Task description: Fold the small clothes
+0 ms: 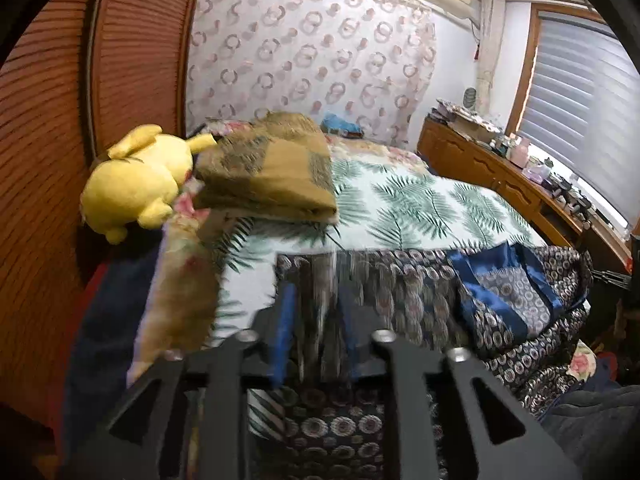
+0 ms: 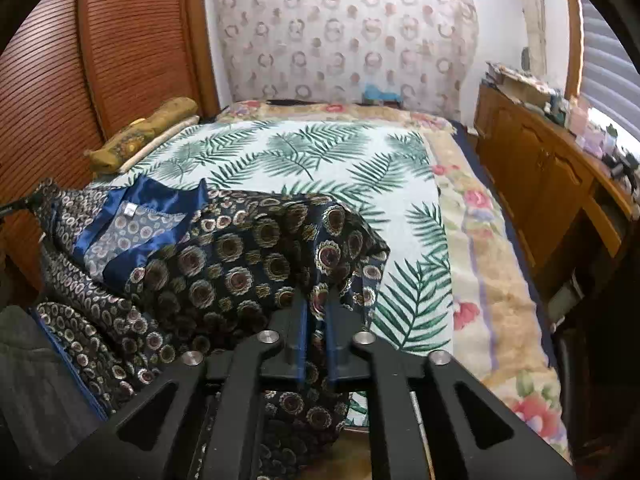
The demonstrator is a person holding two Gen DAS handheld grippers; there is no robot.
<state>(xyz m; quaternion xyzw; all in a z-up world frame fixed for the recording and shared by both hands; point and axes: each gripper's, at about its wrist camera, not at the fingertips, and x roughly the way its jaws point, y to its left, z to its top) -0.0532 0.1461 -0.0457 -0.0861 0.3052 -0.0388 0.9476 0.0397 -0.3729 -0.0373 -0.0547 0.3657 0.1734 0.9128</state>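
A dark navy garment (image 1: 420, 292) printed with round medallions lies on the near end of the bed, its blue satin lining (image 1: 504, 280) turned up. My left gripper (image 1: 316, 296) stands over its left edge, jaws apart, with a blurred strip of the cloth hanging loose between the blue pads. In the right wrist view the same garment (image 2: 224, 256) rises in a tent around my right gripper (image 2: 316, 300). That gripper's pads sit close together with a fold of cloth pinched between them. The lining (image 2: 132, 220) shows at the left.
The bed has a palm-leaf cover (image 2: 320, 152). A yellow plush toy (image 1: 136, 184) and a folded olive blanket (image 1: 272, 172) sit at its far left, by a louvred wooden door (image 1: 60, 120). A cluttered wooden dresser (image 2: 540, 176) runs along the right.
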